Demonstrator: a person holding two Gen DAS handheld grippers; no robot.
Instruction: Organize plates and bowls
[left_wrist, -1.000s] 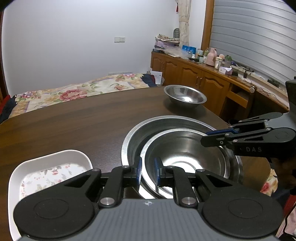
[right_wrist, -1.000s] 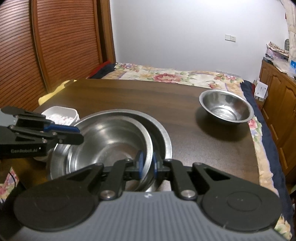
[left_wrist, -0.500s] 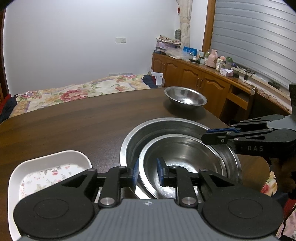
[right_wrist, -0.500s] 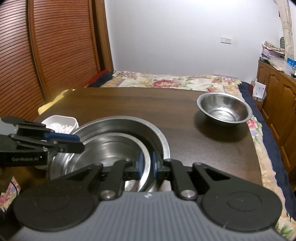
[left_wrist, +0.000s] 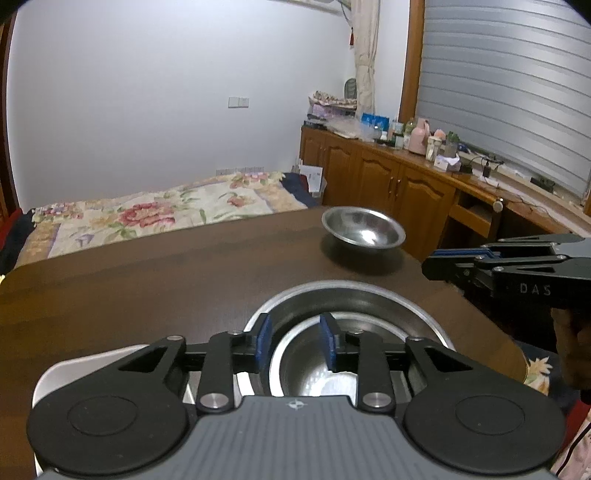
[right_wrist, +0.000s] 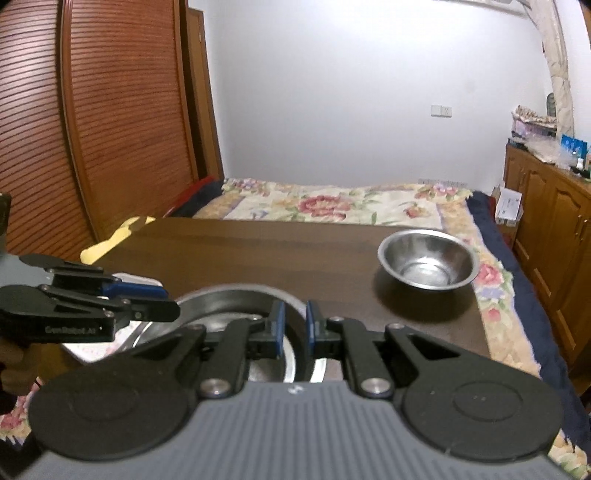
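Observation:
Two steel bowls sit nested on the dark wooden table (left_wrist: 147, 277), a smaller one (left_wrist: 306, 369) inside a large one (left_wrist: 351, 291) (right_wrist: 229, 295). My left gripper (left_wrist: 295, 341) (right_wrist: 170, 304) hovers over their left rim. Its jaws are opening and the pads press on nothing. My right gripper (right_wrist: 295, 325) (left_wrist: 428, 264) hangs above the right rim, shut and holding nothing. A third, small steel bowl (left_wrist: 364, 230) (right_wrist: 428, 260) stands alone at the table's far right corner. A white floral dish (left_wrist: 74, 365) (right_wrist: 92, 347) lies left of the nested bowls, mostly hidden by the left gripper.
The small bowl stands close to the table's right edge. Beyond the table lies a bed with a floral cover (left_wrist: 147, 214). Wooden cabinets (left_wrist: 388, 184) with clutter on top line the right wall. Slatted wooden doors (right_wrist: 92, 129) stand at the left.
Both grippers have risen off the bowl rims. The inner bowl, earlier held tilted at its rims, now rests down in the large bowl. The left jaws have widened.

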